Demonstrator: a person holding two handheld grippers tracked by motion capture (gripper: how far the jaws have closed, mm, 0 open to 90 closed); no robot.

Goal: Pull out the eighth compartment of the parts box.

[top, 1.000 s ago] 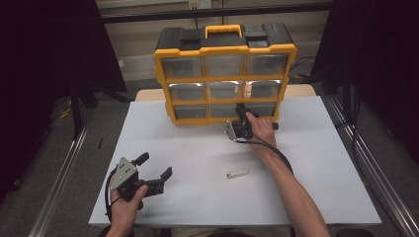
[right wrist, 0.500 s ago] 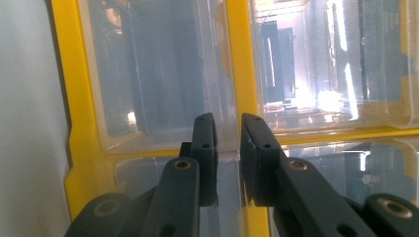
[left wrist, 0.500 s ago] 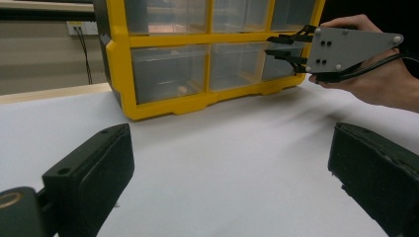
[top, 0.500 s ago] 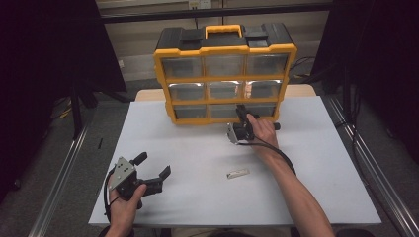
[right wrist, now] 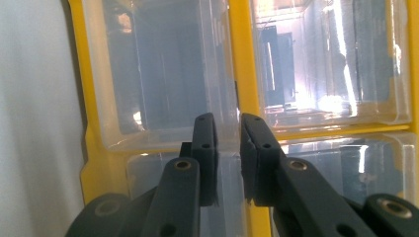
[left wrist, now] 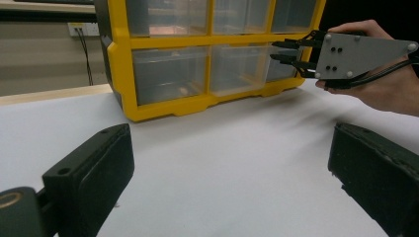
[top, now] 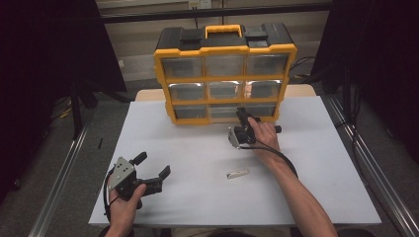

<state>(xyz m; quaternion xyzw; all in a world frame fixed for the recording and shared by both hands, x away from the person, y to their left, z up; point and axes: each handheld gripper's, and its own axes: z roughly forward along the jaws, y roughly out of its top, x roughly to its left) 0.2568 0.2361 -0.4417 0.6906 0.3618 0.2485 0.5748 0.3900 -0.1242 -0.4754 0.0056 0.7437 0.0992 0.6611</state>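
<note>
The right gripper [right wrist: 228, 143] has its jaws nearly together, clamped on the clear front lip of a drawer [right wrist: 163, 89] in the bottom row of the yellow organizer [top: 225, 74], which stands at the table's [top: 197, 197] far edge. The left gripper [top: 150, 168] rests near the front-left corner, jaws spread wide and empty. A small white piece [top: 237, 174] lies between them.

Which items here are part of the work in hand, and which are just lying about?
In use: yellow drawer organizer; its bottom-row clear drawer; right hand-held gripper, jaws nearly shut at that drawer.
Lying about: small pale piece on the table; left hand-held gripper, open.
</note>
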